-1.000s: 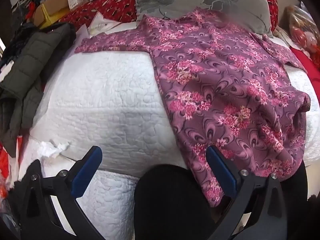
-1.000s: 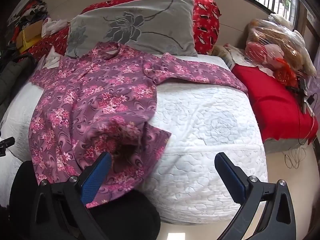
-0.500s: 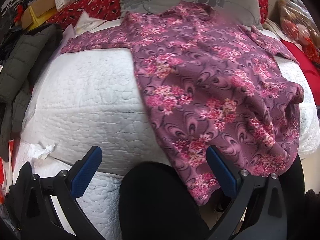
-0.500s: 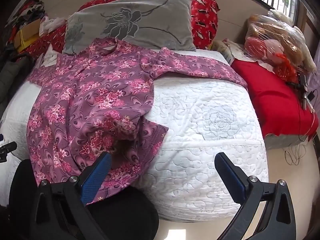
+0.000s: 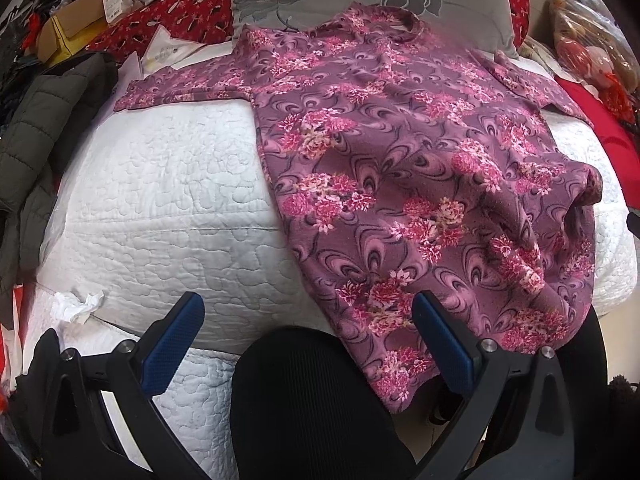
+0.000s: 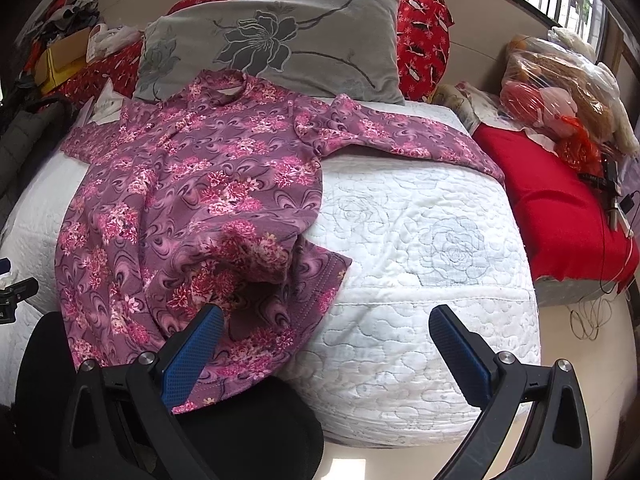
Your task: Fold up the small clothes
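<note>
A purple long-sleeved top with pink flowers (image 5: 400, 152) lies spread on a white quilted bed (image 5: 168, 184), collar toward the pillow, hem hanging over the near edge. In the right wrist view the top (image 6: 192, 200) has its right sleeve stretched across the bed and its lower right corner rumpled. My left gripper (image 5: 308, 320) is open and empty just before the hem's left part. My right gripper (image 6: 326, 334) is open and empty, its left finger over the hem's rumpled corner.
A grey flowered pillow (image 6: 280, 48) and red cushions lie at the head. A dark jacket (image 5: 44, 128) lies at the left, a red cover (image 6: 560, 200) and plastic bags at the right. A black round seat (image 5: 312, 400) stands against the bed's near edge.
Both grippers have shifted slightly over the second; the top sits a little differently in each view. The top and bed have not moved. Both grippers stay open.
</note>
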Demonstrator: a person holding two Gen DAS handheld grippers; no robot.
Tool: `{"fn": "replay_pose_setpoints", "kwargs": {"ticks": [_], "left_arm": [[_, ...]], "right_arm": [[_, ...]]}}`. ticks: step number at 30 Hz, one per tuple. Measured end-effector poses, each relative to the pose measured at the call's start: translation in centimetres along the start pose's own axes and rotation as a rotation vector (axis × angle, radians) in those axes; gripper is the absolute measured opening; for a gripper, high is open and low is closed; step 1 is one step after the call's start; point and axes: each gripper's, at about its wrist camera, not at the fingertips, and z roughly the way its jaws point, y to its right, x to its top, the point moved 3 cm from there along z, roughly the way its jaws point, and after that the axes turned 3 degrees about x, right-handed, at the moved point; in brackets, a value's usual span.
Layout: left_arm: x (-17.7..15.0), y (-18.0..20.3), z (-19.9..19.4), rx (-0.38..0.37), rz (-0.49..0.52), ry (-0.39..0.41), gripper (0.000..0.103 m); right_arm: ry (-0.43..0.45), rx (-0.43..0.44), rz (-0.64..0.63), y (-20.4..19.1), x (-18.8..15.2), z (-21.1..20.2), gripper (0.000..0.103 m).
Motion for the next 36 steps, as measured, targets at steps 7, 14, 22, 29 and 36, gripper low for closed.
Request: {"fn": "replay_pose_setpoints", "kwargs": {"ticks": [7, 14, 22, 29, 36], "left_arm": [[0.1, 0.0, -0.8, 0.000, 0.009, 0.043, 0.103], [0.0, 0.2, -1.7, -0.010, 0.018, 0.077, 0.103], [-0.2, 0.5, -2.1, -0.019, 0.026, 0.086, 0.103], [-0.4, 0.6, -2.2, -0.029, 0.024, 0.084, 0.103], [-0.4, 0.5, -2.0, -0.037, 0.014, 0.069, 0.103]], "right_arm": [[0.007, 0.005, -0.004, -0.4, 0.0, -0.3, 0.102], [0.014, 0.019, -0.001, -0.7, -0.3, -0.7, 0.102], [0.030, 0.028, 0.004, -0.9, -0.5, -1.5, 0.102], [0.039, 0.028, 0.009, -0.9, -0.5, -1.9, 0.102], [0.042, 0.031, 0.009, -1.0, -0.6, -2.0, 0.102]]}}
